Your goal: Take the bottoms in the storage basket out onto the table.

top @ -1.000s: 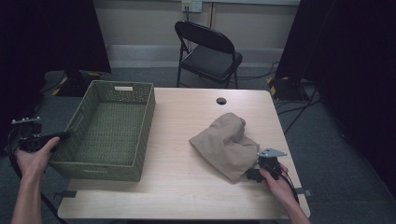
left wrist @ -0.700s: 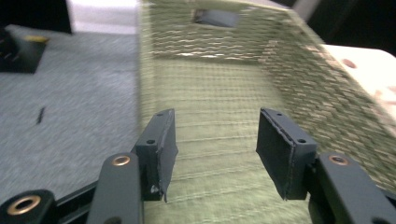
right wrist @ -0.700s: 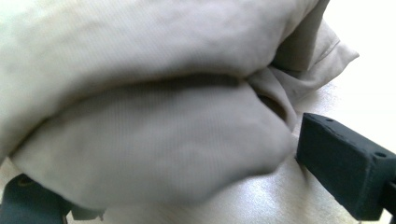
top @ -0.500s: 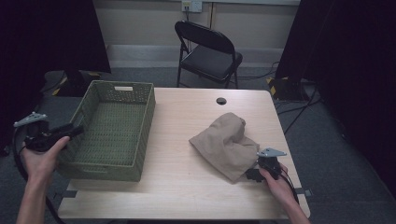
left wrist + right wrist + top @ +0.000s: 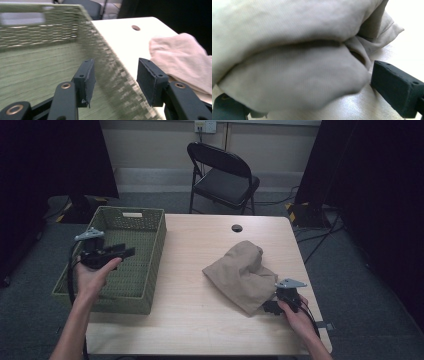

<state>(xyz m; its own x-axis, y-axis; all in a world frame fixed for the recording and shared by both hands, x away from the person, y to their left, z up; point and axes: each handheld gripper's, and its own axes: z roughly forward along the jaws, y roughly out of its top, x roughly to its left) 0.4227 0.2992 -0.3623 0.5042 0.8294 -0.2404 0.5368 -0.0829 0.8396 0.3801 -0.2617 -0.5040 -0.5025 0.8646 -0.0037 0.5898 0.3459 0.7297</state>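
A crumpled tan cloth [image 5: 243,275] lies on the counter [image 5: 190,270], well to the right of the green basket [image 5: 150,227], which stands at the counter's left end. The right claw [image 5: 270,308] is set at the cloth's near right corner; in the right gripper view the fabric [image 5: 294,62] bulges between the jaws, one jaw standing clear at the right and the other half buried beneath the folds, so the claw is seen spread around the cloth and not yet pinched on it. The left claw [image 5: 127,252] is held above the basket, over its left part, with nothing in it; in the left gripper view its jaws are spread wide, the basket's right wall [image 5: 117,75] running between them and the cloth [image 5: 182,62] seen beyond. The work is judged to be at its start: the cloth is not lifted and the basket holds nothing. A closing grip, a lift and a carry to the basket appear to be left.
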